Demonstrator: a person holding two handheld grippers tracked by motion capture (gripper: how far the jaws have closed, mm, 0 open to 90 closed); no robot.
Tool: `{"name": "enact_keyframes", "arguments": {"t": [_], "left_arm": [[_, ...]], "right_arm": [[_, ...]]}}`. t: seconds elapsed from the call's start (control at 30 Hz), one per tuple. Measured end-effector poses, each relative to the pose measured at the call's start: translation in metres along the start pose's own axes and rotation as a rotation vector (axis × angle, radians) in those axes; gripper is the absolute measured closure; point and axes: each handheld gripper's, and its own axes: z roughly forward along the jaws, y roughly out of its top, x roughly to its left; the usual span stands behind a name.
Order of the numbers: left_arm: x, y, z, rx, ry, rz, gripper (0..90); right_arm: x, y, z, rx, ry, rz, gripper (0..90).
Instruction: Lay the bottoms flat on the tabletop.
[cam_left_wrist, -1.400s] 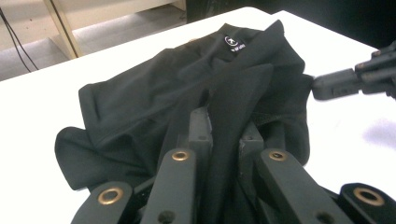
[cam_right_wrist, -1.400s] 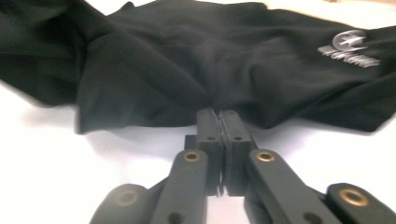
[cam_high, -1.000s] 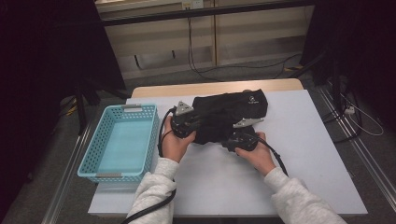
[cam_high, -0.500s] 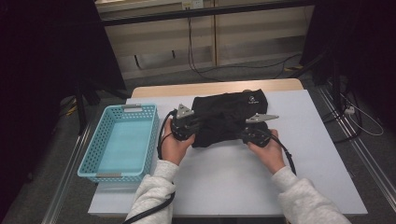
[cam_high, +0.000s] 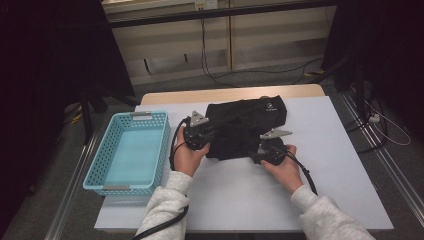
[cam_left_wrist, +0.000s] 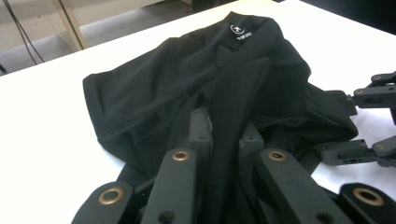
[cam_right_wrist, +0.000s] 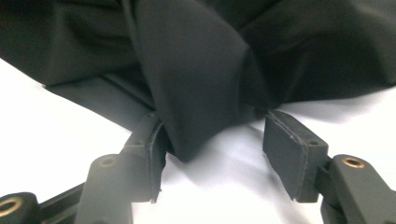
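A light blue perforated plastic basket (cam_high: 131, 150) is sitting leftmost. Your left gripper (cam_left_wrist: 224, 140) is pinching a fold of the crumpled black fabric garment (cam_high: 245, 125) lying mid-table. Your right gripper (cam_right_wrist: 215, 140) has just been opening, its jaws standing apart around a loose fold.

Light grey fleece sleeves (cam_high: 165, 207); each black gripper (cam_high: 199, 136) trails a black cable.

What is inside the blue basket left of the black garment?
Nothing lies in the blue basket: its pale floor is bare. The black garment lies on the table beside it; what the cloth covers cannot be seen.
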Motion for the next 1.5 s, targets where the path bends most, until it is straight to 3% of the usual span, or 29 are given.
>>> {"name": "enact_keyframes", "arguments": {"t": [0.1, 0.17, 0.23, 0.3, 0.47, 0.57, 0.63, 0.73, 0.87, 0.97, 1.03, 1.1, 1.17, 1.37, 1.43, 1.5], "left_arm": [[0.000, -0.001, -0.001, 0.008, 0.003, 0.012, 81.6], [-0.001, -0.002, -0.002, 0.010, 0.003, 0.012, 81.5], [0.000, -0.003, -0.003, 0.019, 0.015, 0.025, 81.5], [0.002, -0.004, -0.006, 0.013, 0.017, 0.016, 81.5], [0.003, -0.005, -0.006, 0.006, -0.008, 0.007, 81.5], [0.003, -0.005, -0.004, 0.007, -0.006, -0.001, 81.6], [0.003, -0.006, -0.003, 0.008, -0.002, -0.001, 81.5], [0.002, -0.004, -0.004, 0.004, 0.004, 0.008, 81.5], [0.005, -0.003, -0.007, -0.003, 0.016, 0.008, 81.5], [0.005, -0.004, -0.007, -0.005, 0.014, 0.004, 81.5], [0.004, -0.005, -0.008, -0.001, 0.012, 0.010, 81.5], [0.003, -0.006, -0.008, 0.003, 0.011, 0.013, 81.5], [0.003, -0.008, -0.008, 0.005, 0.011, 0.015, 81.5], [-0.002, -0.011, -0.005, 0.007, -0.005, 0.019, 81.5], [-0.003, -0.012, -0.004, 0.009, -0.008, 0.017, 81.5], [-0.003, -0.013, -0.003, 0.011, -0.008, 0.015, 81.5]], "right_arm": [[0.000, 0.002, 0.004, -0.008, -0.027, -0.025, 62.1], [-0.002, 0.003, 0.004, -0.019, -0.017, -0.040, 84.0], [-0.006, 0.002, 0.002, -0.021, 0.002, -0.050, 87.5], [-0.010, 0.004, -0.006, -0.023, 0.006, -0.063, 88.1], [-0.022, 0.010, -0.041, -0.086, -0.046, -0.119, 86.6], [-0.026, 0.007, -0.050, -0.104, -0.053, -0.099, 71.3], [-0.027, 0.003, -0.045, -0.086, -0.043, -0.059, 60.3], [-0.023, -0.002, -0.032, -0.053, 0.011, -0.006, 50.6], [-0.014, -0.004, -0.015, -0.006, 0.024, -0.001, 45.2], [-0.012, -0.005, -0.010, 0.017, 0.000, -0.026, 48.5], [-0.013, -0.005, -0.010, 0.018, 0.000, -0.062, 62.2], [-0.017, -0.005, -0.013, 0.021, 0.022, -0.056, 79.5], [-0.023, -0.004, -0.020, 0.011, 0.019, -0.054, 85.4], [-0.039, 0.003, -0.060, -0.078, -0.040, -0.081, 84.4], [-0.041, 0.004, -0.070, -0.118, -0.057, -0.070, 75.6], [-0.041, 0.002, -0.070, -0.104, -0.026, -0.037, 68.0]]}}
